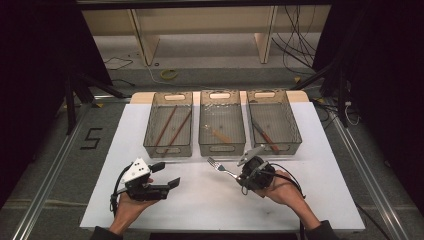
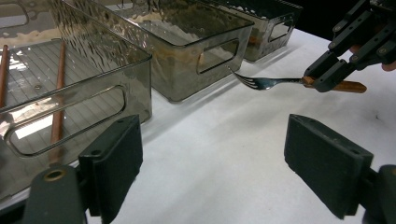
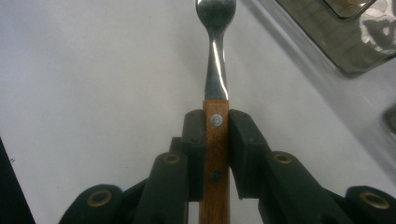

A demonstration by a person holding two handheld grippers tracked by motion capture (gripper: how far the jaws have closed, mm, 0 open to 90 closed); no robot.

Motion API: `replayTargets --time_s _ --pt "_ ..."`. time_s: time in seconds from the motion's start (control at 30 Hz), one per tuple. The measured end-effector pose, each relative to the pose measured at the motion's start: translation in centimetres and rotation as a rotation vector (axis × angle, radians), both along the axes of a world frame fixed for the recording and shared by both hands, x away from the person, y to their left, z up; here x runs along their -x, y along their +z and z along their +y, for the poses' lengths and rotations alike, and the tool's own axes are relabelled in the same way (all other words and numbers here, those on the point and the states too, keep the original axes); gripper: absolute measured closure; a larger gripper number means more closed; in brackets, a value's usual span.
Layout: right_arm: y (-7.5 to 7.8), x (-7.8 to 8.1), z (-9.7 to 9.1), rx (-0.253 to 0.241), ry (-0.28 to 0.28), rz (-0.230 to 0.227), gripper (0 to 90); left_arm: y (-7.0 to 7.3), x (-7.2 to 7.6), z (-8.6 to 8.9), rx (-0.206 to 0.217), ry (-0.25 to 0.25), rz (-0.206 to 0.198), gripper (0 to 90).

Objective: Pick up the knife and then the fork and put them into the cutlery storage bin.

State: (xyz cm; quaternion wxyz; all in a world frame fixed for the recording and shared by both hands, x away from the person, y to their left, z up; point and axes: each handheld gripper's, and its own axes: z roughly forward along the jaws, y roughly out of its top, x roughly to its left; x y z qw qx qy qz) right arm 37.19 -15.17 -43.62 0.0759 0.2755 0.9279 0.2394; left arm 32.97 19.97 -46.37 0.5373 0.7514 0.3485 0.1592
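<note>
While the left tongs (image 1: 167,184) are resting wide open and empty, the right tongs (image 1: 239,174) are clamping a wooden-handled fork (image 1: 220,166) above the desk (image 1: 310,150), tines pointing far-left toward the middle bin (image 1: 222,147).

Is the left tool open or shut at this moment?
Open. In the left gripper view, the left tool shows its two black jaws standing wide apart, with bare white table between them.
</note>
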Motion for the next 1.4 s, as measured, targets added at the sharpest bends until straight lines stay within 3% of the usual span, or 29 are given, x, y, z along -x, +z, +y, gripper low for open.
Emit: replayTargets --time_s 0.7,1.4 --pt "0.7 -0.8 -1.3 -0.025 -0.044 -0.023 77.8 0.0 0.0 0.0 -0.001 0.0 0.0 18.8" --pt "3.3 -1.3 -3.3 -0.079 -0.092 -0.083 77.9 0.0 0.0 0.0 -0.002 0.0 0.001 18.8"
